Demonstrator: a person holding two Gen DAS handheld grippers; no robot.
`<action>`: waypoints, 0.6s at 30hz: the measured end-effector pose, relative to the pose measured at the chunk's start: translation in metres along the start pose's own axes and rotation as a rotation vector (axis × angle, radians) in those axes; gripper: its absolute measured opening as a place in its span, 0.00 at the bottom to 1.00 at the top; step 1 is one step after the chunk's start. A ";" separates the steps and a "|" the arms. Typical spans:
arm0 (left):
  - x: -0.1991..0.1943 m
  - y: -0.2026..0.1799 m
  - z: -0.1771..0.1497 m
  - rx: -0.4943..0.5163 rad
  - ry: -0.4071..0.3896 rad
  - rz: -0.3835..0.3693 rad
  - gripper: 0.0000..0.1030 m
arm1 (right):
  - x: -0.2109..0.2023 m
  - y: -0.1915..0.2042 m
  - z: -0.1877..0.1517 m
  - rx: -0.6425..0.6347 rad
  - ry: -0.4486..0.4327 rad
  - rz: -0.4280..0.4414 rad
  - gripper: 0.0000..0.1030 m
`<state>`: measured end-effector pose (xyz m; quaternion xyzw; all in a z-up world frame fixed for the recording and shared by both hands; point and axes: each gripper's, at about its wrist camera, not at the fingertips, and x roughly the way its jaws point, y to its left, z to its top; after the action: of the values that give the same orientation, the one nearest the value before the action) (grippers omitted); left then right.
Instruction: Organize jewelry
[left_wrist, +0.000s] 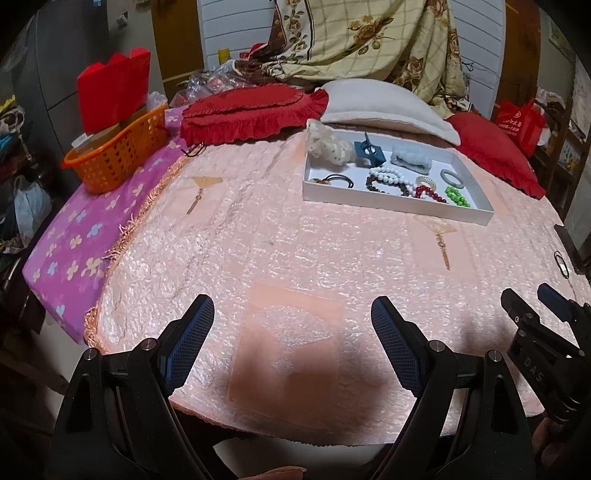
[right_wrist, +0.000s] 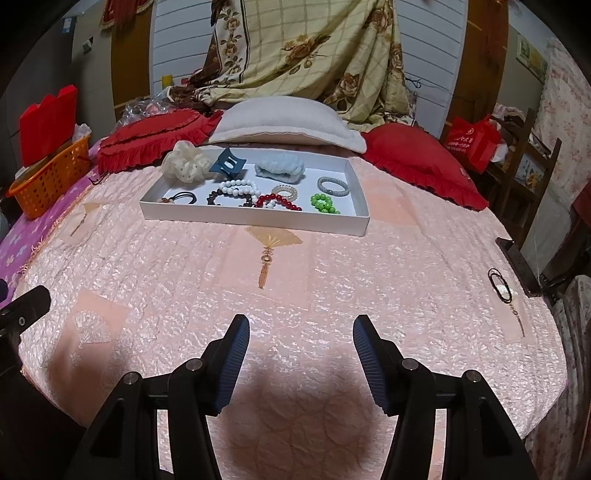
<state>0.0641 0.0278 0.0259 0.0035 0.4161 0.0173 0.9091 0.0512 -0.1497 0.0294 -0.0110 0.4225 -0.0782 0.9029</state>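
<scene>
Trays: one white tray (right_wrist: 255, 218) is seen on the bed.
Bead bracelets: four are counted, white (right_wrist: 236, 186), dark brown (right_wrist: 218, 197), red (right_wrist: 277, 201), green (right_wrist: 324, 205).
Scrunchies: two, cream (right_wrist: 186, 162) and pale blue (right_wrist: 280, 168).
Hair claws: one, blue (right_wrist: 228, 165).
Red cushions: two (right_wrist: 147, 142) (right_wrist: 417, 158).
Baskets: one, orange (right_wrist: 51, 181).
Grippers: two (left_wrist: 291, 314) (right_wrist: 301, 332).

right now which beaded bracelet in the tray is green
The green bead bracelet, at the tray's front right; the other beaded ones, left of it, are red, white and dark.
</scene>
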 end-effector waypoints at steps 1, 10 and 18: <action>0.002 0.000 0.000 -0.002 0.005 -0.001 0.84 | 0.001 0.001 0.001 0.000 0.004 0.008 0.55; 0.009 -0.002 -0.001 0.006 0.025 -0.015 0.84 | 0.002 0.012 0.007 -0.026 0.001 0.039 0.55; 0.013 -0.004 -0.002 0.006 0.038 -0.020 0.84 | 0.006 0.014 0.005 -0.028 0.011 0.040 0.55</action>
<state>0.0711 0.0244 0.0147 0.0020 0.4336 0.0072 0.9011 0.0604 -0.1372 0.0268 -0.0145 0.4288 -0.0541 0.9016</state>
